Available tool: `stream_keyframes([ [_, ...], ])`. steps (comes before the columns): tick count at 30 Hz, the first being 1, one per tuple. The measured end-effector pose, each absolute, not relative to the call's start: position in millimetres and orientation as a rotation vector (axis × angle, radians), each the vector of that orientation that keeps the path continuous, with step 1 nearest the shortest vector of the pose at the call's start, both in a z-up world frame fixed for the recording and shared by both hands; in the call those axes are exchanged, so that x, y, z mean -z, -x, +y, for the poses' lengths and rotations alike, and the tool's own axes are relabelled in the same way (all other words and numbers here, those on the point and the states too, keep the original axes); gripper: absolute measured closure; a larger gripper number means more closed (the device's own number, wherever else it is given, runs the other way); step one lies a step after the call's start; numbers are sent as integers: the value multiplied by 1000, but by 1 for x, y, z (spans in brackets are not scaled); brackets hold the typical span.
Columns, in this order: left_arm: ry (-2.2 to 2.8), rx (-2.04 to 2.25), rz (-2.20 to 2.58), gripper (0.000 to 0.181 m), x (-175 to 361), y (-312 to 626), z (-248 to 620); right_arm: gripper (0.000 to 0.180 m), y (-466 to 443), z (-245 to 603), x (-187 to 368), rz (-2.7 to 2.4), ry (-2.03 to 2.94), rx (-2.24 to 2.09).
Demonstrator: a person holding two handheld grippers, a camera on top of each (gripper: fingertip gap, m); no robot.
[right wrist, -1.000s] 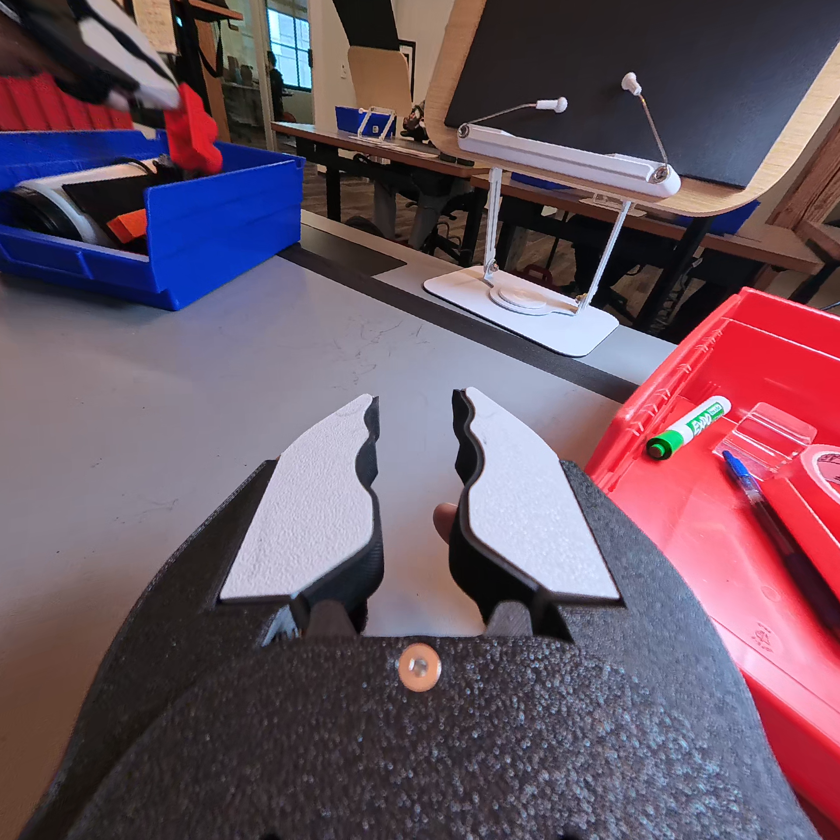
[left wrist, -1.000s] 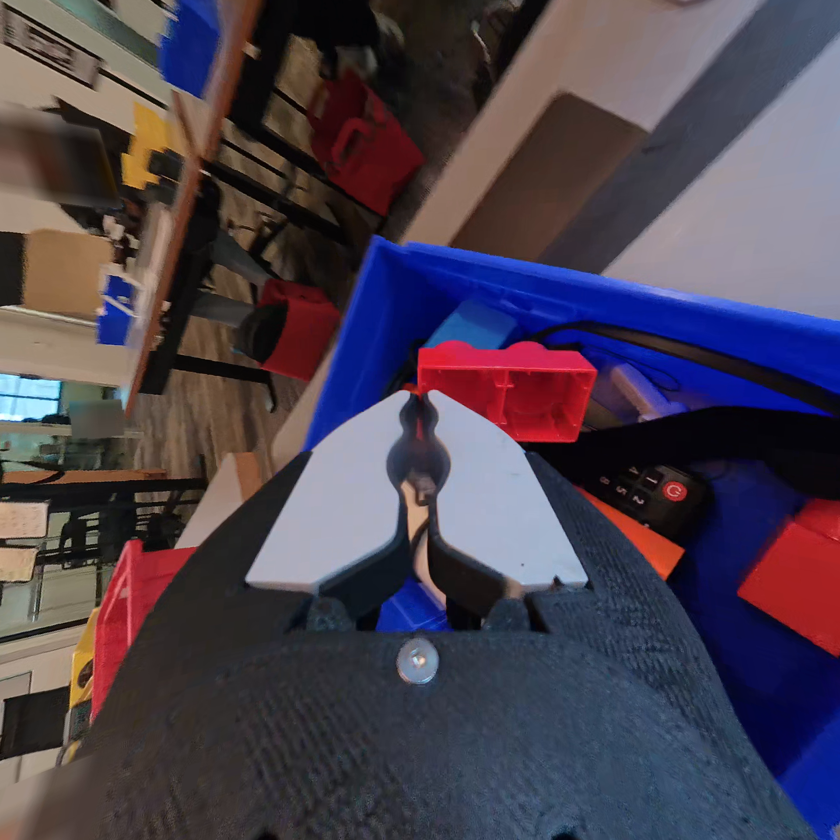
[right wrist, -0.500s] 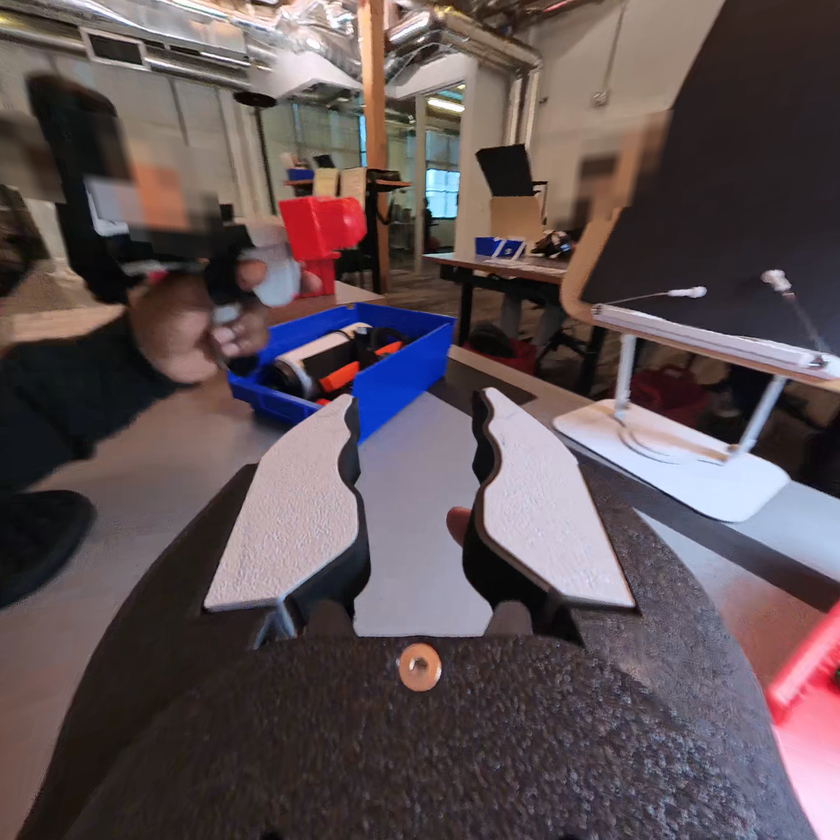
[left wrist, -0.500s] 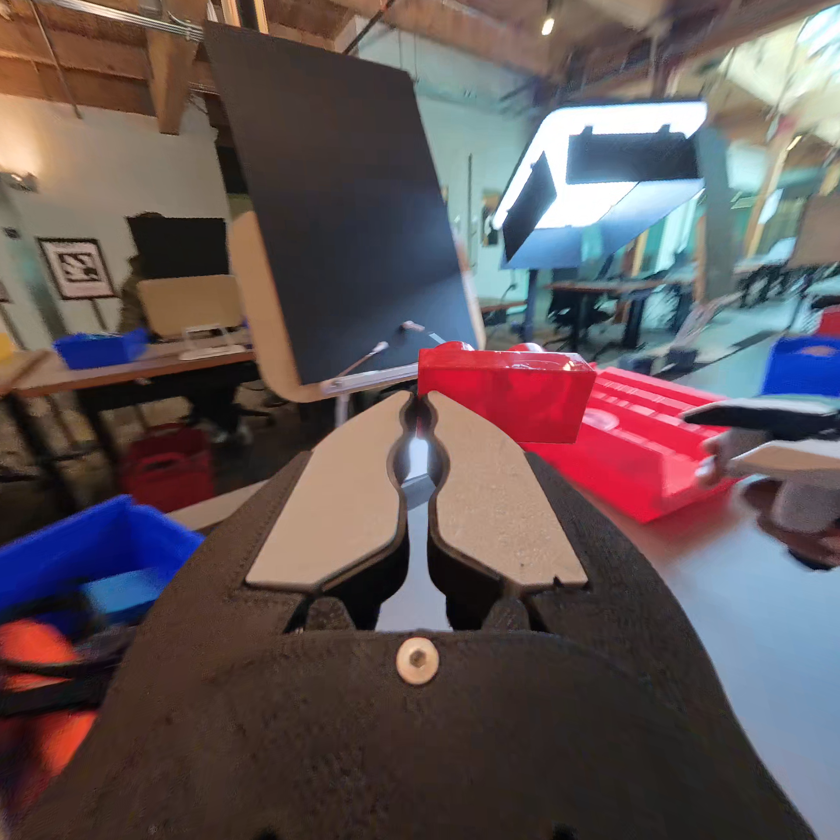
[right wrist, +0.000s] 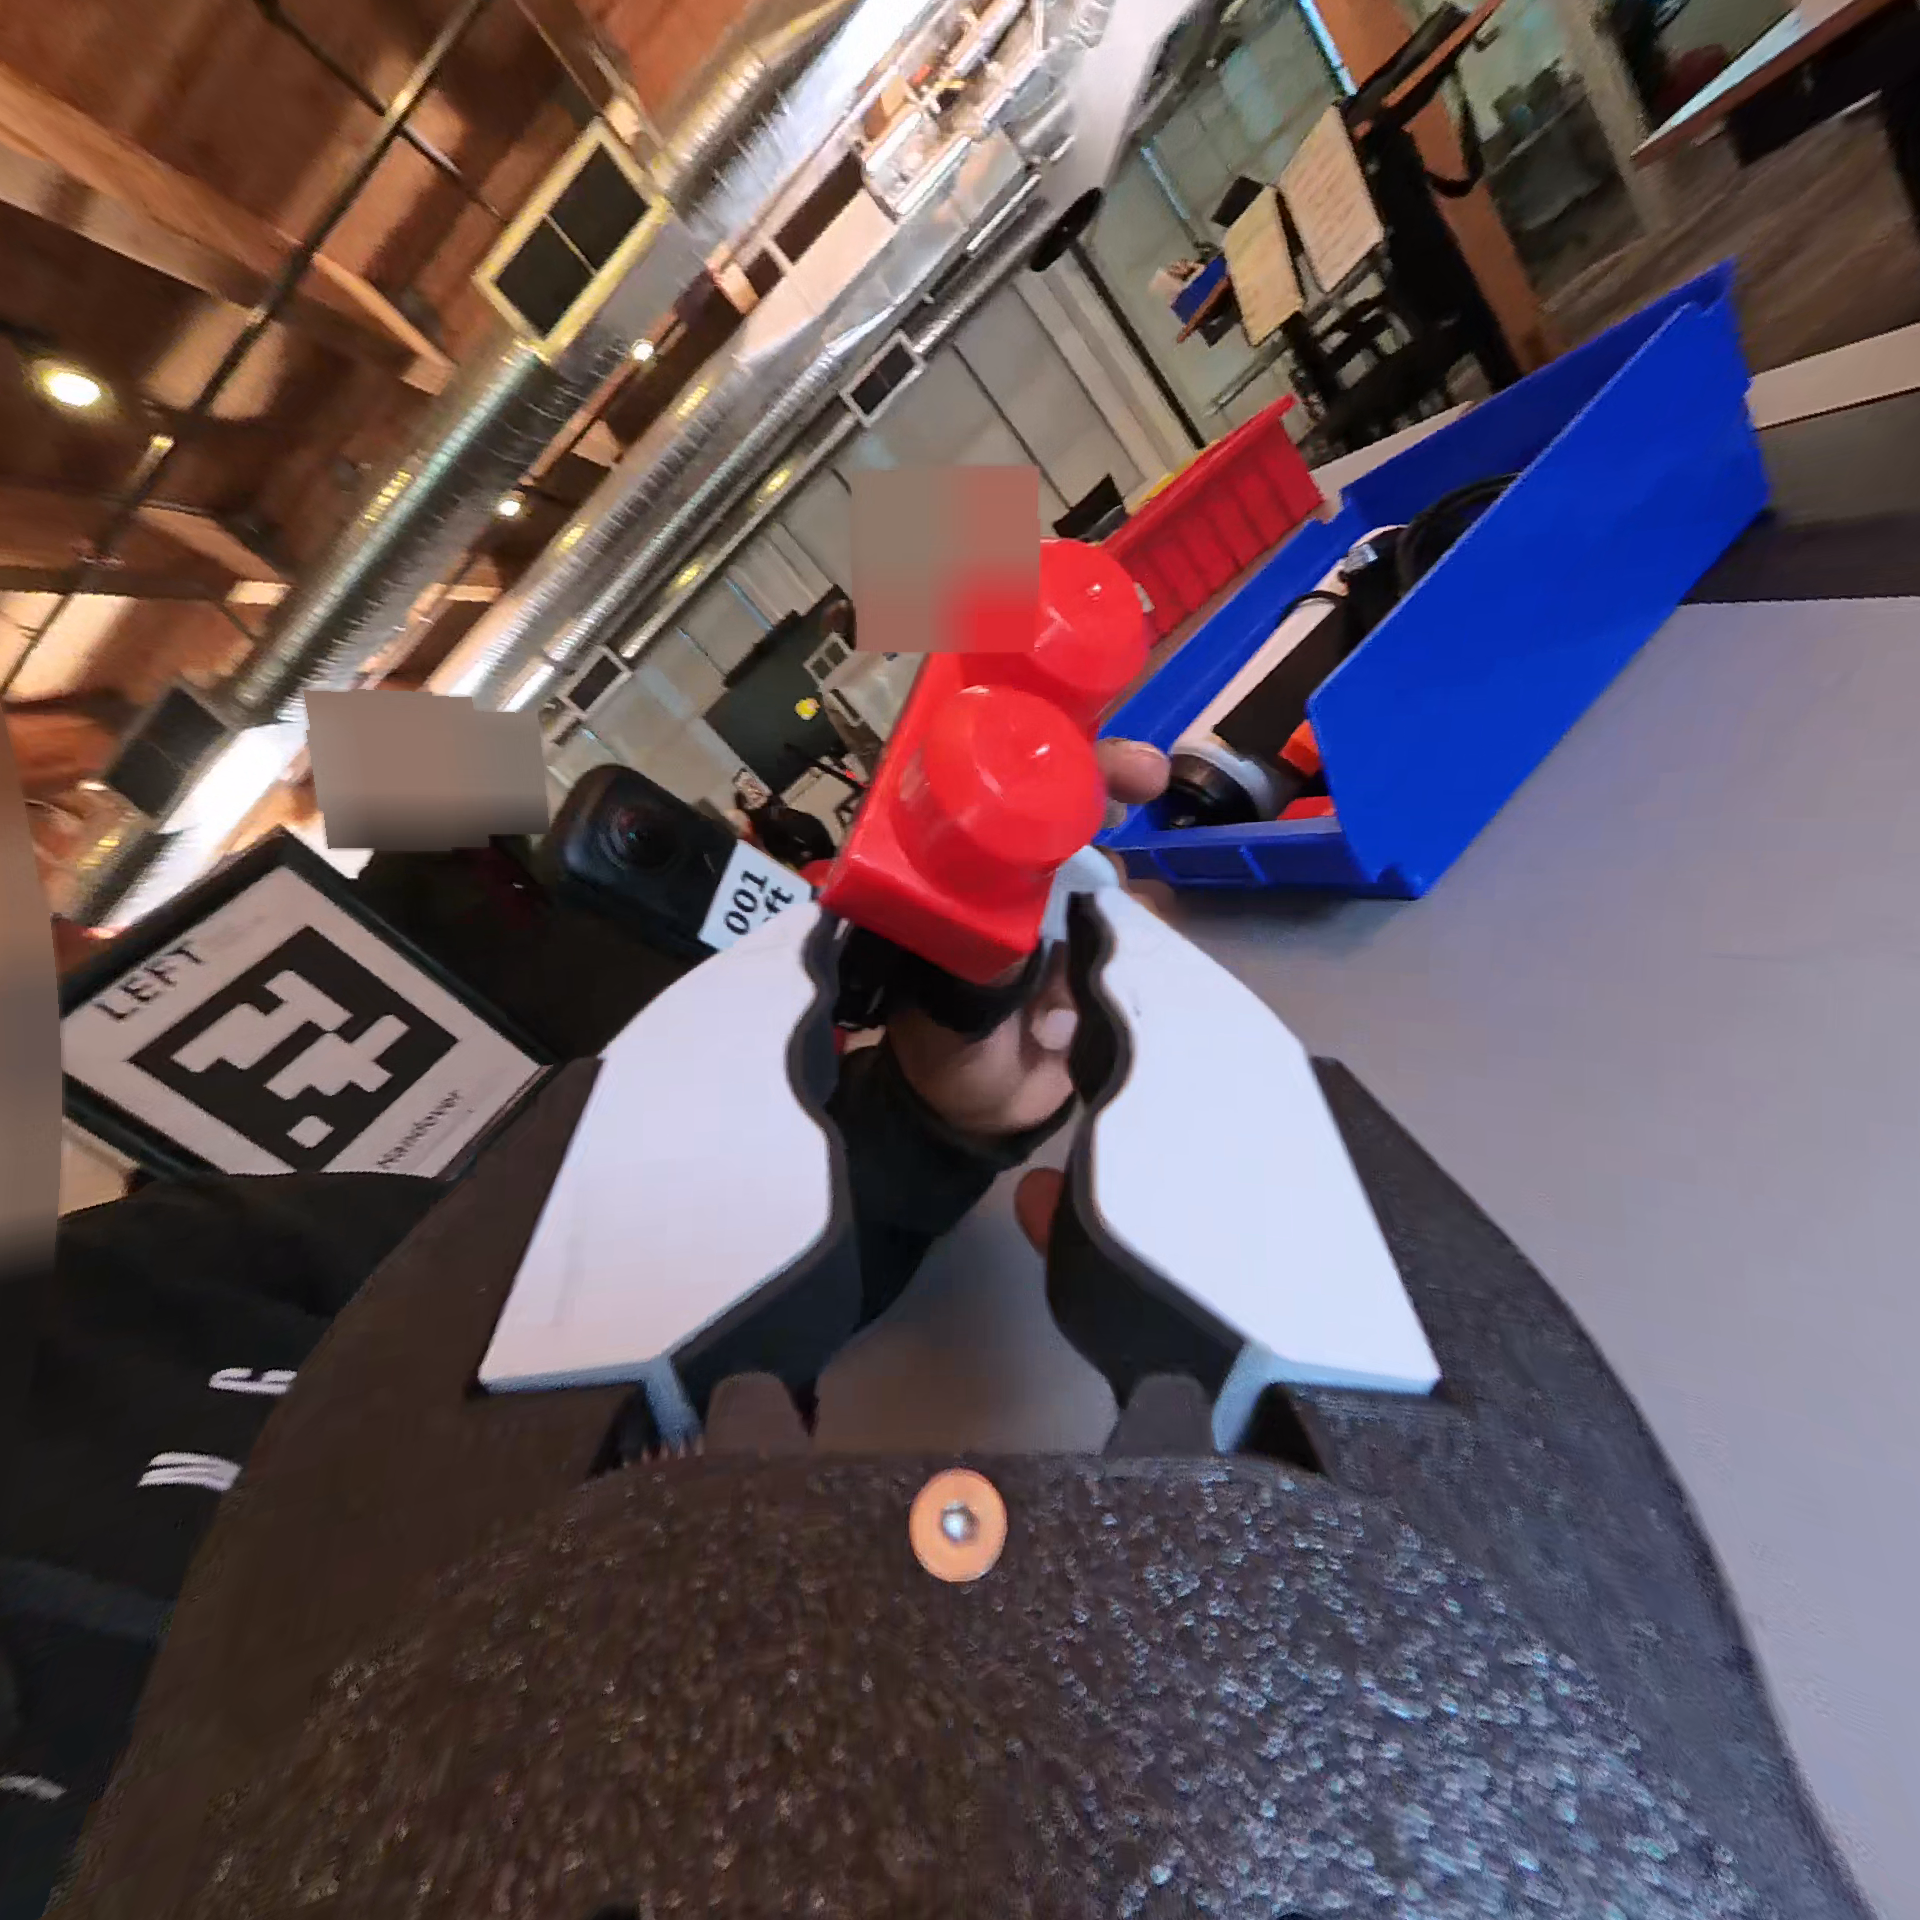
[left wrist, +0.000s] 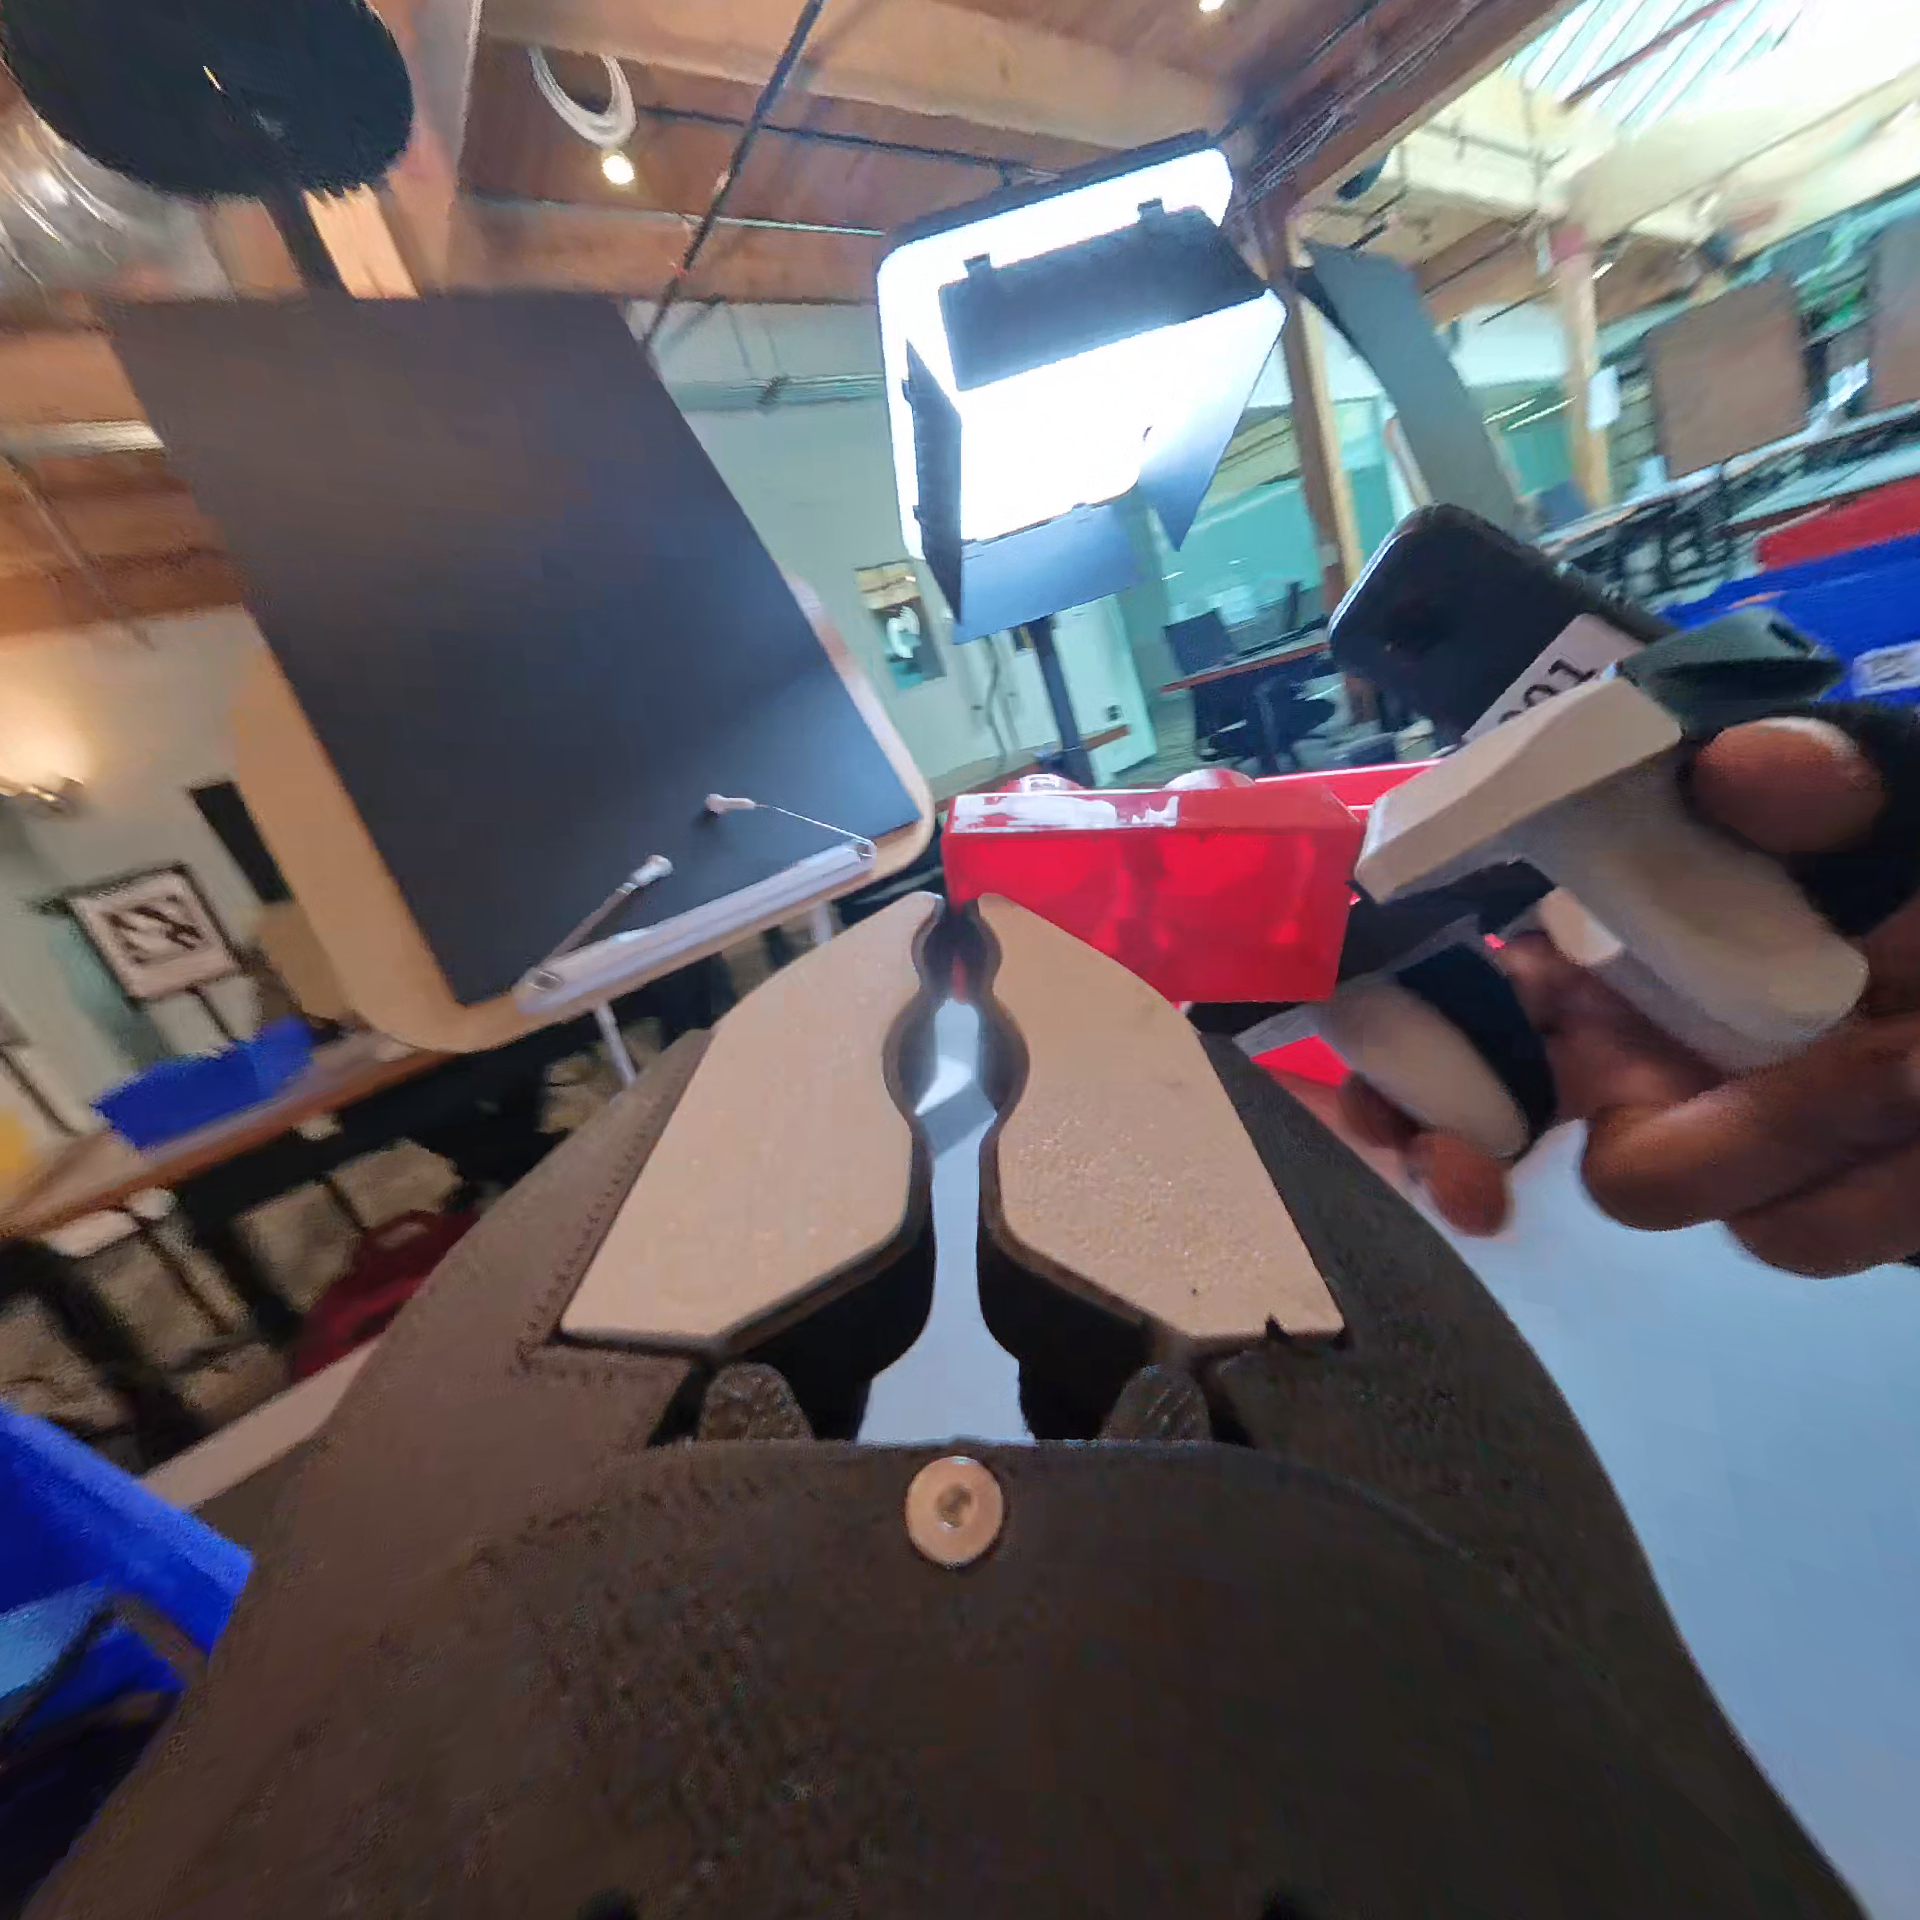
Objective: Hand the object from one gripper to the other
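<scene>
Vs 0.5 s ago, my right gripper (right wrist: 951, 935) came much closer: its fingers now stand apart w/ the red brick (left wrist: 1148, 899) end between them. My left gripper (left wrist: 958, 920) is pinched tight on the brick corner, held above the table (right wrist: 1558, 1039).

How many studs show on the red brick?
2 studs: one at the red brick's near end, one directly behind it, partly under a blur patch. Others may be hidden.
</scene>
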State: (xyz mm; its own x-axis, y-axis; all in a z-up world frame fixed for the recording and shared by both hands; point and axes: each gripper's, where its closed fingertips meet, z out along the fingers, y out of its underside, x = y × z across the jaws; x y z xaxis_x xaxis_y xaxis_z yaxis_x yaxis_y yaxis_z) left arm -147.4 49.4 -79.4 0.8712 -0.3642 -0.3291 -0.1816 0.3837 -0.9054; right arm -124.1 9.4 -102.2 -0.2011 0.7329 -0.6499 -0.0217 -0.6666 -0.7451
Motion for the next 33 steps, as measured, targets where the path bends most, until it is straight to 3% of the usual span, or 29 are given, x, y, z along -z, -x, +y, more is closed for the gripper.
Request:
stream_keyframes([
  [4,1144,9,620,177,83,145,45,148,116,10,99,-822,1485,-1962],
  [10,1095,-129,685,179,79,143,41,132,117,5,99,-814,1487,-2034],
  [15,1093,-91,717,179,83,132,37,129,123,3,110,-821,1531,-2037],
  [20,1106,13,688,179,83,125,35,137,120,-2,109,-898,1464,-1987],
  [25,1209,158,695,176,98,124,42,140,117,16,123,-1068,1438,-1538],
  [30,1531,732,552,131,136,127,59,140,92,63,123,-1130,1338,-829],
  [33,1580,999,459,123,140,121,58,140,79,79,130,-1204,1203,-431],
])
